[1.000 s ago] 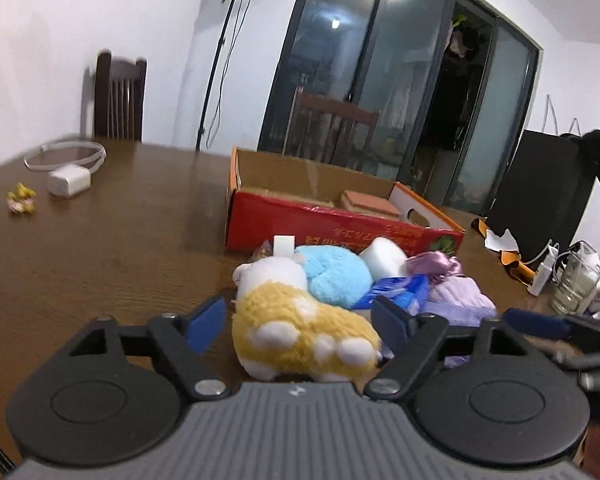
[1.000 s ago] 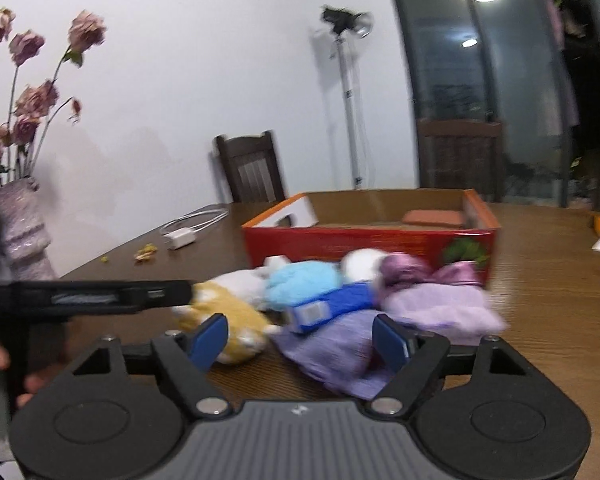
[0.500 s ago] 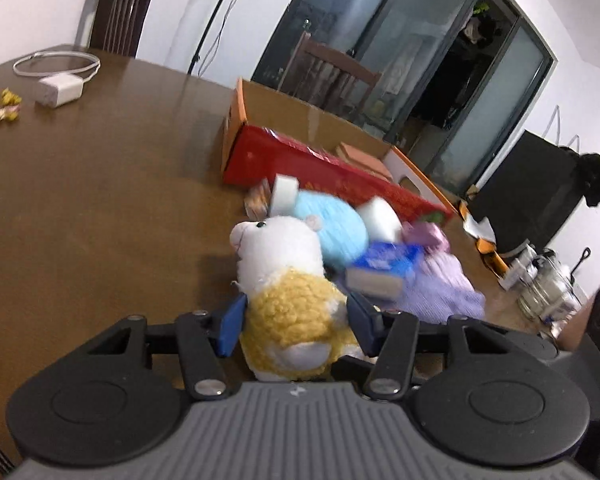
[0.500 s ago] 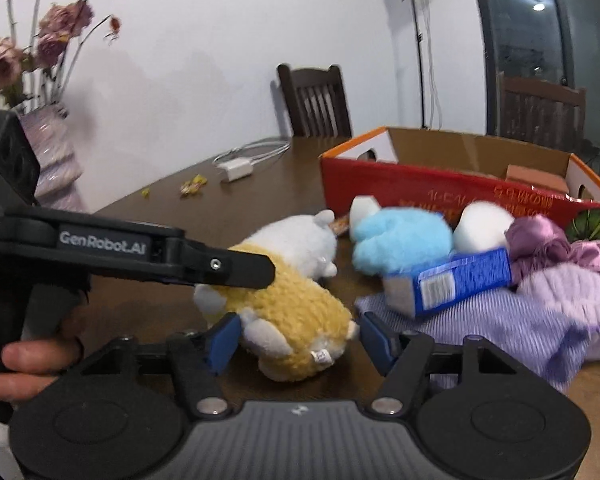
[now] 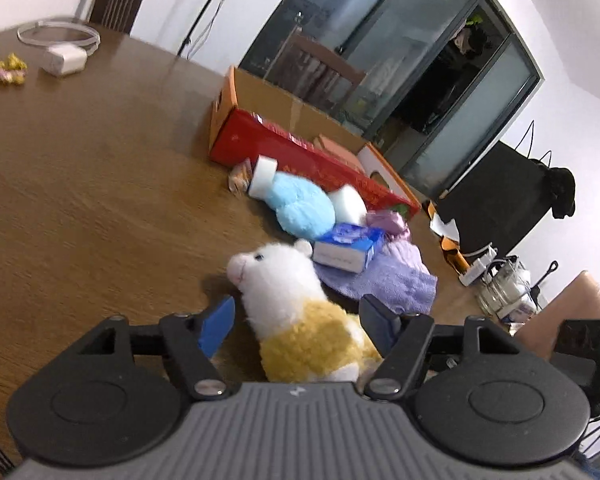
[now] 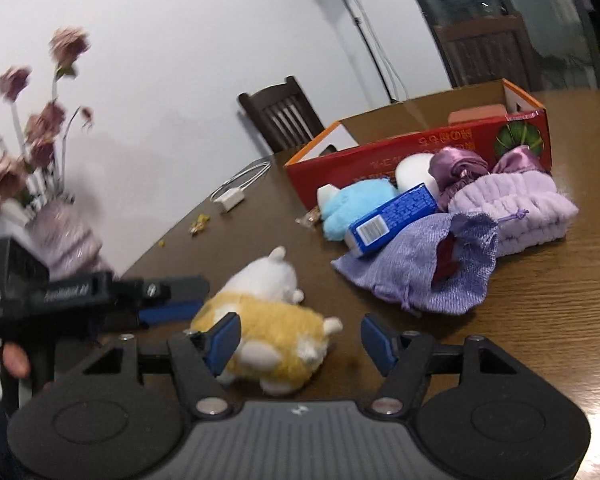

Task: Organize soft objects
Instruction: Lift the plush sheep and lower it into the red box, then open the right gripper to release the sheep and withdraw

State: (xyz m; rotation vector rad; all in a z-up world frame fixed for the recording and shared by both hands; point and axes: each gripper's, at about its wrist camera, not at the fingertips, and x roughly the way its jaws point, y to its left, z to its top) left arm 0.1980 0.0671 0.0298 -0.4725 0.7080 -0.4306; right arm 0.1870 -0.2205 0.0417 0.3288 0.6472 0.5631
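You are at the pick-up step for the plush hamster (image 5: 300, 320), the first soft item to go into the red cardboard box (image 5: 300, 156).

**Left gripper (image 5: 300, 320).** Its jaws stand spread, with the plush lying between them. A gap shows between the left blue pad and the fur; the right pad sits just beside the yellow flank, and contact there cannot be confirmed. Treat the plush as not gripped. Its white head points forward, out past the fingertips; its yellow rump lies back toward the gripper body.

**Right gripper (image 6: 300, 340).** Its jaws are also released and hold nothing. In the right wrist view the plush lies on the table (image 6: 540, 340) toward the left jaw, partly behind that jaw's pad, with the space before the right jaw bare.

**Remaining items.** Ahead of the left jaws, beyond the plush's head, lie the blue packet (image 5: 346, 248), the purple pouch (image 5: 388, 276) and the light blue plush (image 5: 302, 204), all close against the box's front wall.

**Next move, as judged from this position.**
1. Centre the yellow body between the left pads.
2. Close until the fur compresses evenly; the filling will yield, so grip the thick mid-body, not the head.
3. Lift clear of the table before carrying forward over the box wall.
4. Keep the right gripper back from the left one's path.
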